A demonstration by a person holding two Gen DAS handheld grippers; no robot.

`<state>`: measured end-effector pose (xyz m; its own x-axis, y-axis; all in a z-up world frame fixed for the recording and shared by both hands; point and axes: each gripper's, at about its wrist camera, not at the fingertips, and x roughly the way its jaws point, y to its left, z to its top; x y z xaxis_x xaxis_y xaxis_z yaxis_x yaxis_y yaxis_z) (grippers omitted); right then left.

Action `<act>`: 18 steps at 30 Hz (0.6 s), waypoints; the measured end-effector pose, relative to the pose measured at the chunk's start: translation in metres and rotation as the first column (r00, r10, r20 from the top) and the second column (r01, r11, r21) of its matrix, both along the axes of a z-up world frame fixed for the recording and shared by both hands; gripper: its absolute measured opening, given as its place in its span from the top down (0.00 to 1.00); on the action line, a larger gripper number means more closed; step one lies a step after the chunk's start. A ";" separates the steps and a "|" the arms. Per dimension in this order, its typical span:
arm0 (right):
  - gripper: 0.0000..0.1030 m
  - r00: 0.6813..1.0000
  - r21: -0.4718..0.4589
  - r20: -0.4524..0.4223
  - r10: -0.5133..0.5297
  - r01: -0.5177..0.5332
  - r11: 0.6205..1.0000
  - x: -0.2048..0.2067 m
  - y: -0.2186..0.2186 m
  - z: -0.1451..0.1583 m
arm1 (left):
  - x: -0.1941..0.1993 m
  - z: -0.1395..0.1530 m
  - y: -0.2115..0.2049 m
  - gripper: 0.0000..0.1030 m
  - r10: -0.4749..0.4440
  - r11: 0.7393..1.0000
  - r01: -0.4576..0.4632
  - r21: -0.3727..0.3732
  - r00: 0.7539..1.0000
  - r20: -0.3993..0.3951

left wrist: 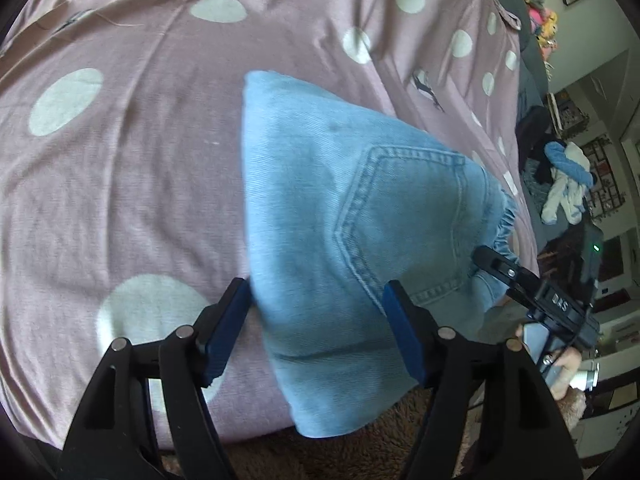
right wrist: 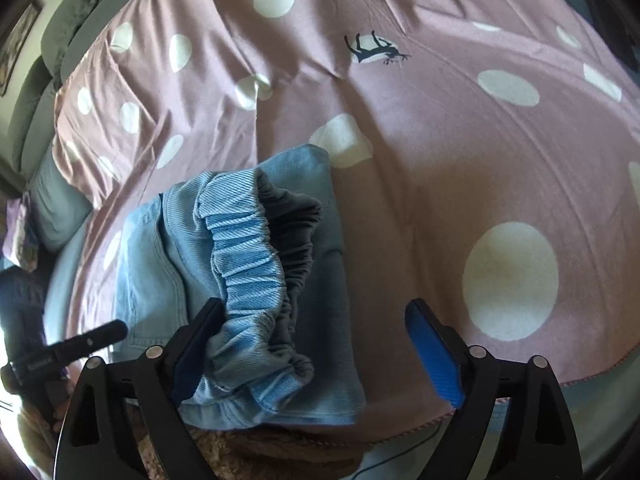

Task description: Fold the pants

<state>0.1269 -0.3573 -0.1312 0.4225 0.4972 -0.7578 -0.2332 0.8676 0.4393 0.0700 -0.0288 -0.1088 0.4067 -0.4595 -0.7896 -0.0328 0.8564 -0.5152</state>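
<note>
Folded light-blue jeans (left wrist: 320, 184) lie on a pink bedsheet with white dots (left wrist: 132, 184), back pocket up, one corner hanging over the bed's near edge. My left gripper (left wrist: 316, 332) is open just above them, its left finger at the fold's left edge and its right finger over the pocket. In the right wrist view the gathered elastic waistband (right wrist: 248, 264) bulges up from the jeans. My right gripper (right wrist: 316, 352) stands wide open around it, the waistband resting against the left finger and clear of the right one. The right gripper's black finger (left wrist: 494, 262) shows at the waistband.
A brown fluffy rug (left wrist: 360, 456) lies below the bed's edge. A pile of blue and white clothes (left wrist: 568, 188) sits beyond the bed's right side, with stuffed toys (left wrist: 540, 12) further back. A grey pillow (right wrist: 60, 208) lies at the bed's left end.
</note>
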 end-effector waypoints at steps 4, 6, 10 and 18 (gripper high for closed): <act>0.19 0.997 0.148 -0.057 0.053 -0.044 0.988 0.010 0.001 -0.016 | 0.005 -0.003 -0.011 0.39 -0.033 0.999 0.033 -0.002 0.999 0.014; 0.38 0.997 0.146 -0.019 0.079 -0.076 0.986 0.006 0.007 -0.010 | 0.006 -0.002 -0.010 0.56 -0.019 1.000 0.018 0.013 1.000 0.014; 0.56 0.997 0.070 0.020 0.071 -0.072 0.995 -0.004 0.019 0.005 | 0.002 0.007 -0.007 0.72 0.017 1.000 -0.017 0.017 0.999 0.032; 0.61 0.966 -0.003 0.223 0.135 -0.138 0.990 -0.006 0.047 0.075 | 0.017 0.053 -0.004 0.76 0.018 0.985 -0.048 0.168 0.984 0.178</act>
<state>0.1207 -0.3104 -0.0564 0.5068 0.5704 -0.6463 -0.4416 0.8157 0.3736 0.0872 -0.0325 -0.0555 0.5582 -0.3077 -0.7705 0.0150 0.9323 -0.3615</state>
